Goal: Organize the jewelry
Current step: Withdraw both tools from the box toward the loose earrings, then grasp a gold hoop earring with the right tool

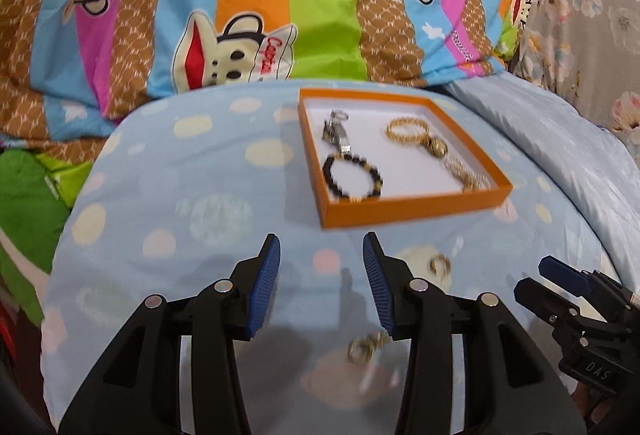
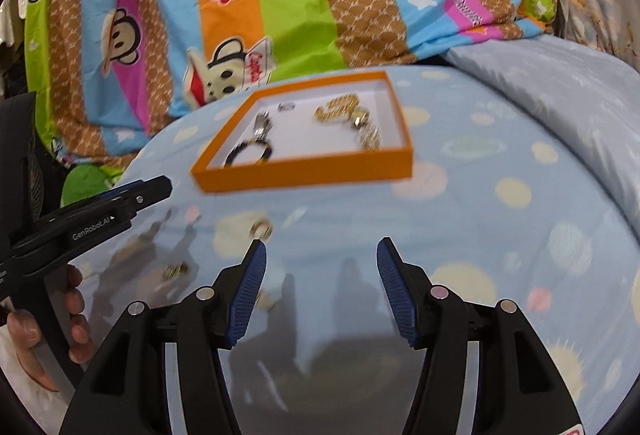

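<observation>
We see both claws released, nothing between the ribbed blue pads: left claw [image 1: 322,247], right claw [image 2: 322,251]. Ahead of both sits the tray [image 1: 416,211], a shallow orange card rectangle with a white floor, skewed to the claws. It holds a black bead bracelet [image 1: 352,179] and a gold chain [image 1: 406,131]. A gold ring [image 1: 440,263] lies on the dotted blue sheet [image 1: 200,215], just right of the left claw.

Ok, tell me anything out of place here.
Two small gold pieces, a ring and a clustered one, lie loose on the blue sheet, outside the orange box holding the other jewelry.
</observation>
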### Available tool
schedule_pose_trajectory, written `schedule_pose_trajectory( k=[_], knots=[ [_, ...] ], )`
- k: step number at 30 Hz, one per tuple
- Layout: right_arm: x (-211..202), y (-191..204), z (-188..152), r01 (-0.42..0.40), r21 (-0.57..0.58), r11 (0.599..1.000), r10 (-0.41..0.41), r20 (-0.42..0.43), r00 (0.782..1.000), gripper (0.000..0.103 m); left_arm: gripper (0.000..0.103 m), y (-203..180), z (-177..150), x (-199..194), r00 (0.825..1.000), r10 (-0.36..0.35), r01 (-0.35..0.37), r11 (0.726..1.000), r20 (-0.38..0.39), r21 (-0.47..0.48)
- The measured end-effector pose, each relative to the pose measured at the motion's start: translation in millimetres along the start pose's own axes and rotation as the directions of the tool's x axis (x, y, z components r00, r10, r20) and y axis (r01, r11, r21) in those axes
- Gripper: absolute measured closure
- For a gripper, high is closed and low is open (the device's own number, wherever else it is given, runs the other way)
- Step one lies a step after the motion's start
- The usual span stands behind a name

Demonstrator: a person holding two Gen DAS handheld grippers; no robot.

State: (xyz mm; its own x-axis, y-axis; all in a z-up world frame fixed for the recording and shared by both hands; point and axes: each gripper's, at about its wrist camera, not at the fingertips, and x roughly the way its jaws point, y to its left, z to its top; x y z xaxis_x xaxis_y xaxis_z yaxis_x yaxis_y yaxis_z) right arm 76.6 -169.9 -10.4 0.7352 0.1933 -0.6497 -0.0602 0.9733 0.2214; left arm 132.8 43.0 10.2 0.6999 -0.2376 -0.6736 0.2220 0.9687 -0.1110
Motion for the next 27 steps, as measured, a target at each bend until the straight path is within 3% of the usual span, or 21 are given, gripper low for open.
schedule_pose_trajectory(
  k=[6,12,18,23,27],
  knots=[
    [-7,16,-12,0.001,-0.024,1.0,-0.001,-0.006,1.0,0.046,0.061,4,-26,-5,0.998,0.0,-0.001,1.0,-0.063,-0.019],
    [-5,25,-14,-0.009,-0.044,0.999,0.008,-0.024,1.0,0.046,0.061,0,-26,-8,0.999,0.023,-0.023,1.0,-0.048,-0.003],
    [13,50,-6,-0.018,-0.142,0.99,0.01,-0.056,0.998,0.049,0.061,14,-23,-5,0.998,0.023,-0.027,0.998,-0.06,-0.064],
    [30,69,-5,-0.014,-0.225,0.974,-0.011,-0.106,0.994,0.074,0.061,21,-22,-5,0.998,0.032,-0.037,0.995,-0.057,-0.088],
    [39,67,-3,-0.029,-0.212,0.977,-0.003,-0.149,0.989,0.081,0.061,22,-22,-5,0.998,0.029,-0.034,0.995,-0.056,-0.089]
  ],
)
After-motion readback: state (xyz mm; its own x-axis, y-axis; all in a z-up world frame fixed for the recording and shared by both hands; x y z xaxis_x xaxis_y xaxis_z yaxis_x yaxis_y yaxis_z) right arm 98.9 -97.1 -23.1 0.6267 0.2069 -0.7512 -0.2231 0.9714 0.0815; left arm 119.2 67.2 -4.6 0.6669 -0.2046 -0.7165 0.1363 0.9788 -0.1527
